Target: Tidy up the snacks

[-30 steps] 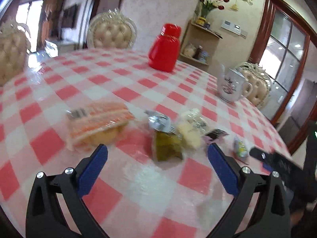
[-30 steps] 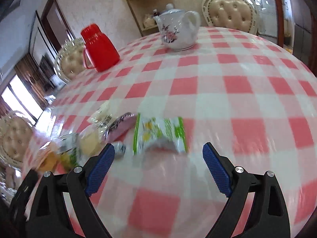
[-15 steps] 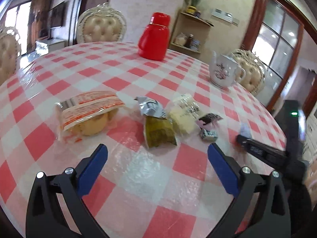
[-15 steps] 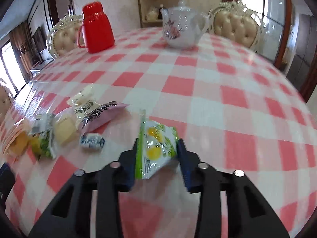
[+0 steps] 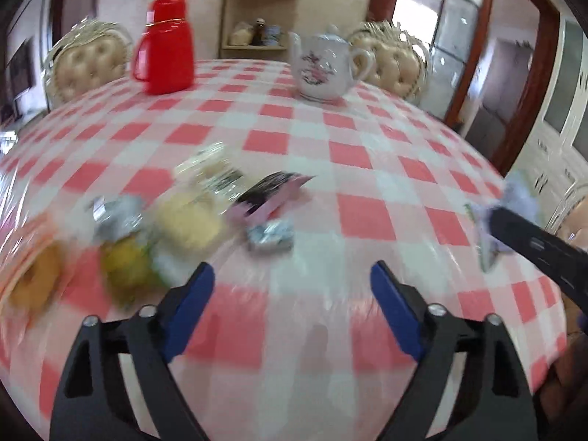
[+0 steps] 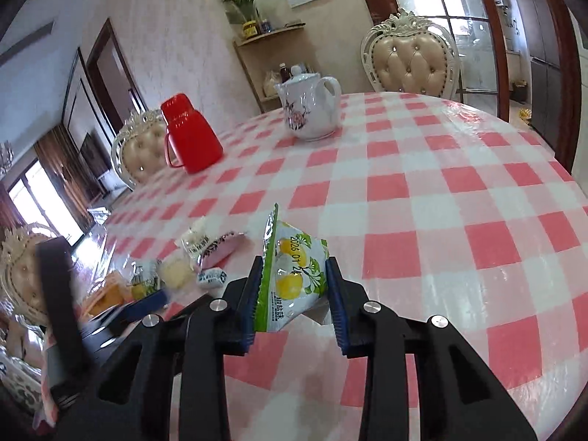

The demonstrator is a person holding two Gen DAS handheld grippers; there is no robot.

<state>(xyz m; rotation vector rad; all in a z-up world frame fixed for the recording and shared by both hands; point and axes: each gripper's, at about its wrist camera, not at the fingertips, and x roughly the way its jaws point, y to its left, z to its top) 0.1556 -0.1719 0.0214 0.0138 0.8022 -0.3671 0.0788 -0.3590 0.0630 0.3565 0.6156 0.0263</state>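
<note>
R gripper (image 6: 294, 294) grips green-white snack packet (image 6: 294, 275).
L gripper (image 5: 290, 294) jaws fairly wide, just narrowing (nothing between); small wrapped candy (image 5: 270, 235) at 12 o'clock.

Both tools share one build; the left gripper (image 5: 292, 288) has two matte black plastic arms that widen toward the camera, each cut through with a long rounded slot; a blue ribbed pad (image 5: 395, 314) lines the inner face of each arm; two silver round-headed screws (image 5: 436, 309) sit on each arm just behind its pad; the right gripper (image 6: 294, 303) repeats this, with black slotted arms, silver screws (image 6: 371, 307) behind the pads, and blue pads (image 6: 337, 312) whose edges show fine ridges; no cables or markings are visible on either.
</note>
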